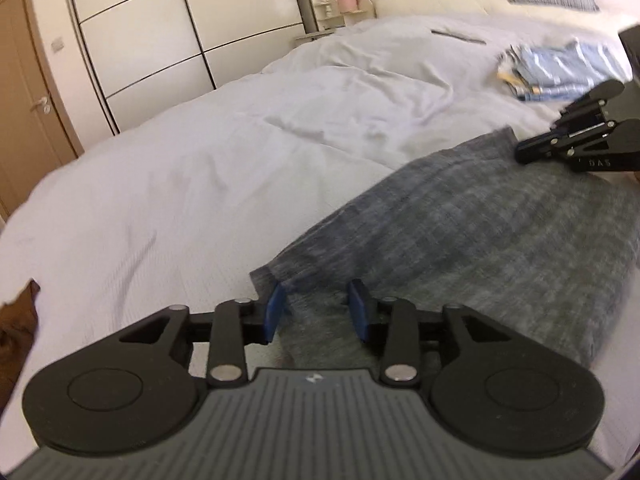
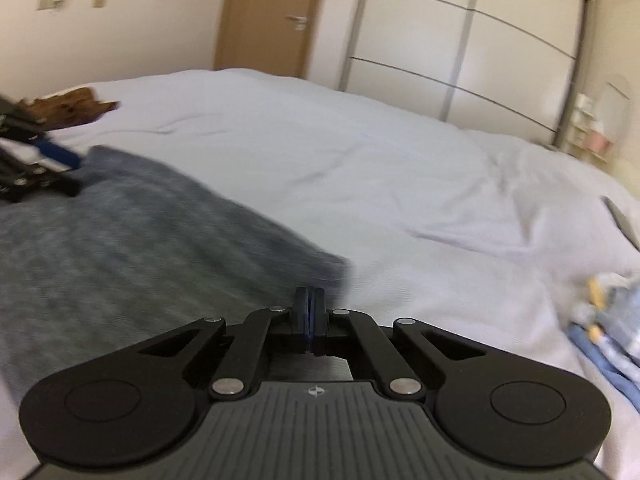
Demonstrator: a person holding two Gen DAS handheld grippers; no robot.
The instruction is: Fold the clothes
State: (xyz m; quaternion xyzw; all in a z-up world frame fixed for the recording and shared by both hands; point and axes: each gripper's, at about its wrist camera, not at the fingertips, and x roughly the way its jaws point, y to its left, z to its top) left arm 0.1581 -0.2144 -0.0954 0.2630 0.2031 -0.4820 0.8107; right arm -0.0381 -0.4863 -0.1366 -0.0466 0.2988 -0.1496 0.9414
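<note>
Lying on bed point(image 1: 180, 184), grey knit garment point(image 1: 460, 232) spreads flat, long axis running 7 to 1 o'clock in left view. Left hand-held gripper point(image 1: 316, 312) wide apart, straddling near corner at 12 o'clock. Right hand-held gripper point(image 2: 310, 312) pressed together at far corner; fabric between pads cannot tell. Folded blue pile point(image 1: 560, 68) at 2 o'clock.

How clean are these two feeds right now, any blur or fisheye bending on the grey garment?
Left wrist view: grey garment smeared by motion blur, wardrobe lines bowed by the fisheye, left gripper sharp. Right wrist view: garment edge streaked, folded blue clothes soft, right gripper crisp, light even, no glare.
</note>
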